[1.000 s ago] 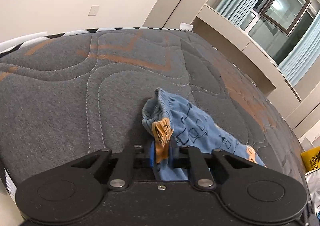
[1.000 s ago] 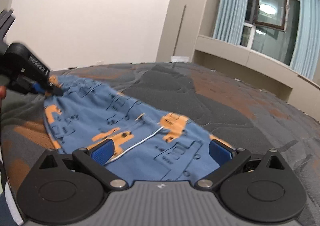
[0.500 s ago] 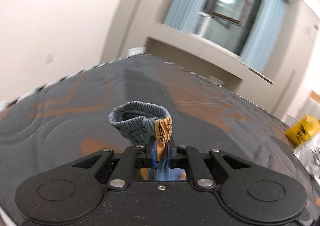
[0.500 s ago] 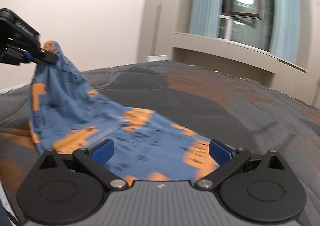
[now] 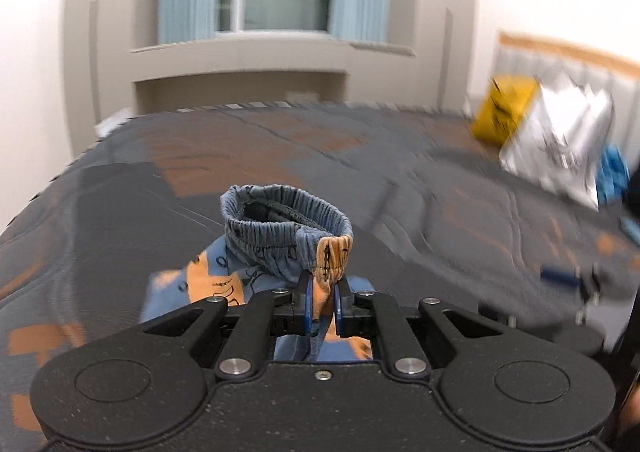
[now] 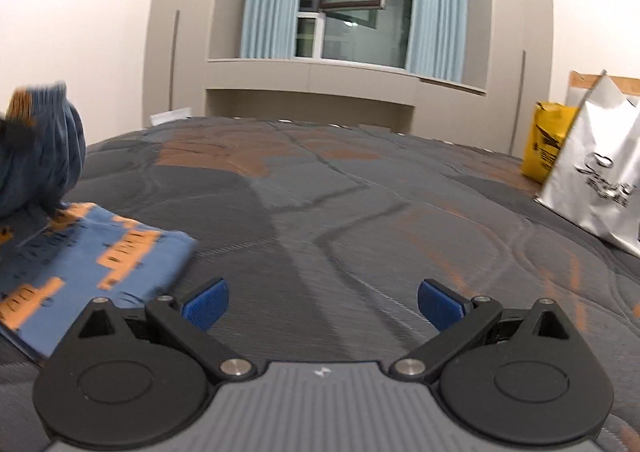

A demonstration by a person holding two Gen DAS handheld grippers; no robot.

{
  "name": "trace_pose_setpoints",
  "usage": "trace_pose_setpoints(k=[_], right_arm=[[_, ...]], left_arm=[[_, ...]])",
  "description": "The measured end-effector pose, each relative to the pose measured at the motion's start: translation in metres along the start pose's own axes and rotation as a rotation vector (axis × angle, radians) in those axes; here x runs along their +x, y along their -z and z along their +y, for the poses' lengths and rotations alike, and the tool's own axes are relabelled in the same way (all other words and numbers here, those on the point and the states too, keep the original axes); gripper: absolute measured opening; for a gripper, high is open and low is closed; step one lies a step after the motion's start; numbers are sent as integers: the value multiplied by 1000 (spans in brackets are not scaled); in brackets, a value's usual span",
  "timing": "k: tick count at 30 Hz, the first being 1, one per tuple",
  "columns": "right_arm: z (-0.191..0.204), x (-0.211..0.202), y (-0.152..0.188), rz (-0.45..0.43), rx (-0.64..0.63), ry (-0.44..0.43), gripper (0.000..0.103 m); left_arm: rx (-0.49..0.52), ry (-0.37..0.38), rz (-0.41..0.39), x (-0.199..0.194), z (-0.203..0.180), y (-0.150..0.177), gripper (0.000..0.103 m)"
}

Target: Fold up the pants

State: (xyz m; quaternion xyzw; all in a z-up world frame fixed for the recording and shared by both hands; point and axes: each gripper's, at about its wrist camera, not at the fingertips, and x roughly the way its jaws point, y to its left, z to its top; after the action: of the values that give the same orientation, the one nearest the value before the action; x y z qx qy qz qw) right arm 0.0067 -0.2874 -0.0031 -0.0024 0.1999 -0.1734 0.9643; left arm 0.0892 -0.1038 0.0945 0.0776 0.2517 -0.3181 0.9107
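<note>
The pants are blue with orange blocks and an elastic waistband. My left gripper is shut on the waistband's orange part and holds it lifted above the bed, so the band stands up as a ring. In the right wrist view the lower part of the pants lies flat on the mattress at the left, and the raised bunch hangs above it. My right gripper is open over bare mattress, to the right of the cloth, with nothing between its fingers. Part of it also shows blurred at the right edge of the left wrist view.
The bed has a grey quilted mattress with orange patches. A silver bag and a yellow bag stand at the bed's right side by the headboard. A window with blue curtains lies beyond the far edge.
My left gripper has lifted the waistband and swung right, rolling as it went. My right gripper has slid right, off the pants, and now hovers over bare mattress.
</note>
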Motion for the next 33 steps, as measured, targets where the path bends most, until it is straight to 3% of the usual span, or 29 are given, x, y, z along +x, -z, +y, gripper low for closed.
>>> trace_pose_setpoints(k=[5,9,10,13,16,19,23,26,30,33], right_arm=[[-23,-2,3,4,84,-47,103],[-24,0,3,20,86,-56,103],[-23,0,3,22,80,-58,103],[-20,3,2,34,70,-56,103],[-15,3,0,32,61,-42,103],[-8,1,-3,27,93,-83,103],[15,8,-15,46,192,-259,103],[42,19,-25,84,212,-329,103],[72,26,-25,145,106,-267,103],[70,23,-10,192,56,-227,103]], left_arm=[[110,33,124,42,-38,27,11],[145,37,191,61,-43,45,26],[133,50,187,59,-41,48,30],[55,87,156,48,-28,48,66],[-65,81,91,26,1,44,78],[-204,7,27,6,38,45,89],[-349,-149,41,6,81,52,92],[-404,-155,101,16,100,62,92],[-431,-174,153,20,112,82,93],[-425,-136,134,18,120,92,94]])
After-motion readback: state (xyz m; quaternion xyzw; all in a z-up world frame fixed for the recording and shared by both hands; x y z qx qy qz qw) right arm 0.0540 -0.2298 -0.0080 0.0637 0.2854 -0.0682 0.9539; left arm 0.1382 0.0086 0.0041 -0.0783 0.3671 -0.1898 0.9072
